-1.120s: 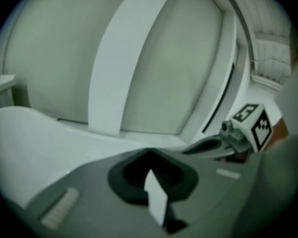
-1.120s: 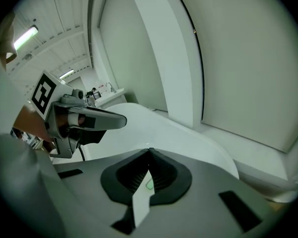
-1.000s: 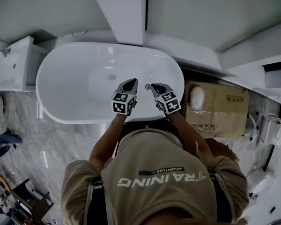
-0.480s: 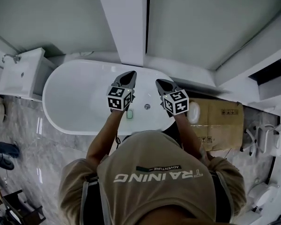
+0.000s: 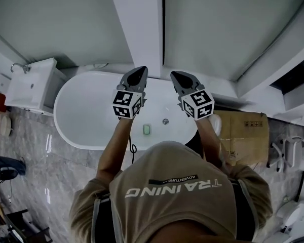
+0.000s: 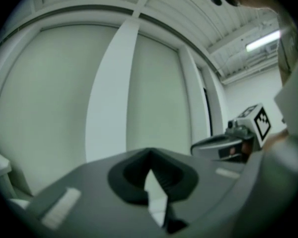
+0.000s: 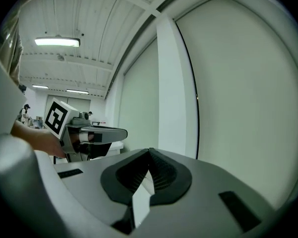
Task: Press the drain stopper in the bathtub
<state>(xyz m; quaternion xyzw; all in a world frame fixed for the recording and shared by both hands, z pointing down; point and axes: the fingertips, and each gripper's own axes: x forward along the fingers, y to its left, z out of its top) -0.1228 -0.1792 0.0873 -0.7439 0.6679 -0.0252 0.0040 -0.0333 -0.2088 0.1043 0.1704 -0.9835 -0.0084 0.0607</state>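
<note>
In the head view the white bathtub (image 5: 86,115) lies below both raised grippers. A small round metal fitting (image 5: 165,121) and a pale green tab (image 5: 147,129) sit near the tub's near rim. I cannot make out the drain stopper on the tub floor; the left gripper's marker cube covers that middle part. My left gripper (image 5: 140,70) (image 6: 149,152) is shut with nothing in it and points at the wall. My right gripper (image 5: 175,74) (image 7: 150,151) is level with it, also shut and holding nothing. Both gripper views show only wall and ceiling.
A white pillar (image 5: 137,24) runs up the pale wall behind the tub. A white basin cabinet (image 5: 30,85) stands at the tub's left end and a cardboard box (image 5: 243,130) at its right end. Grey marble floor (image 5: 35,156) lies in front.
Both grippers have risen from just over the tub's near rim and now point at the wall. The head view has shifted, so the tub sits lower in the picture.
</note>
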